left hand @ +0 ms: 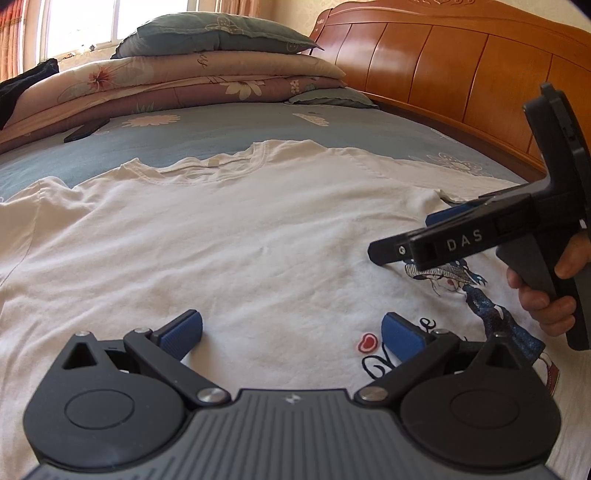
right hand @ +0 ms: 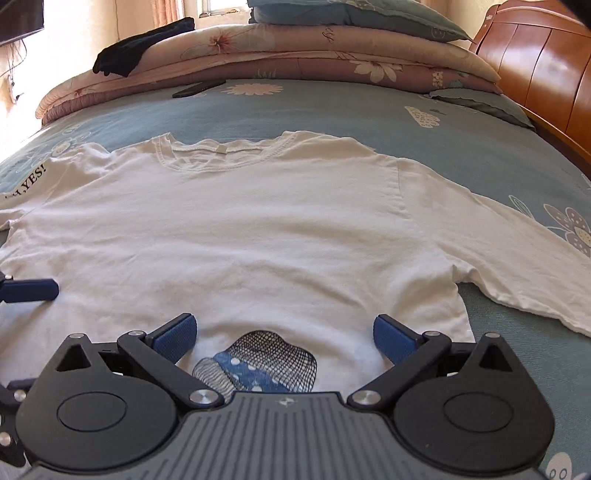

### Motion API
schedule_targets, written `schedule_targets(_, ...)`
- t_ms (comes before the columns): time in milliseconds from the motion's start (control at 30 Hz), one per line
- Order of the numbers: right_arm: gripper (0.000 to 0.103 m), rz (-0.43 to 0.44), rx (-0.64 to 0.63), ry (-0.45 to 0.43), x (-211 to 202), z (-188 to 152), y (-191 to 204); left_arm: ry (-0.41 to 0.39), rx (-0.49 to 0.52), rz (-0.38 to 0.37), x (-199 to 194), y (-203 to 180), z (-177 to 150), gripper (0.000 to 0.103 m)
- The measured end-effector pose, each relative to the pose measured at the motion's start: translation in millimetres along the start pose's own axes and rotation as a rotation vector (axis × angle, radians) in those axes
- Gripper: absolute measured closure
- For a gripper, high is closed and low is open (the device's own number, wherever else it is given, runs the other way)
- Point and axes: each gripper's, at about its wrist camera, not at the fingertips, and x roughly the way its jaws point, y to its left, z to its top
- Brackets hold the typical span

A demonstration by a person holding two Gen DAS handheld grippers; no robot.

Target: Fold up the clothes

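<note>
A white T-shirt lies spread flat on the blue flowered sheet, collar at the far side and both sleeves out. A printed figure marks its near part. My left gripper hovers open just above the shirt's near part, with nothing between its blue pads. My right gripper is also open and holds nothing, low over the printed figure. In the left wrist view the right gripper comes in from the right, held by a hand. One left finger shows at the right wrist view's left edge.
Folded quilts with a pillow on top are stacked at the far end. A wooden headboard runs along the right. A black phone lies on the sheet and a dark garment on the quilts.
</note>
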Motion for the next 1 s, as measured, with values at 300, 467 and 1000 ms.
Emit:
schedule_targets(300,0.000,0.074,-0.004,-0.056,-32.4,-39.9,-7.9,0.008,0.031,0.027,3.3,-5.3,0.0,0.001)
schedule_targets(467,0.000,0.141,0.146,-0.129,-60.8,-21.4,-39.4,0.027,0.009,0.086,-5.0,-14.8,-0.2,0.001)
schedule_targets(1000,0.000,0.139,0.695,-0.277,-110.6,-34.0,-157.0,0.060,0.004,0.123,-53.9,-109.0,-55.0,0.000)
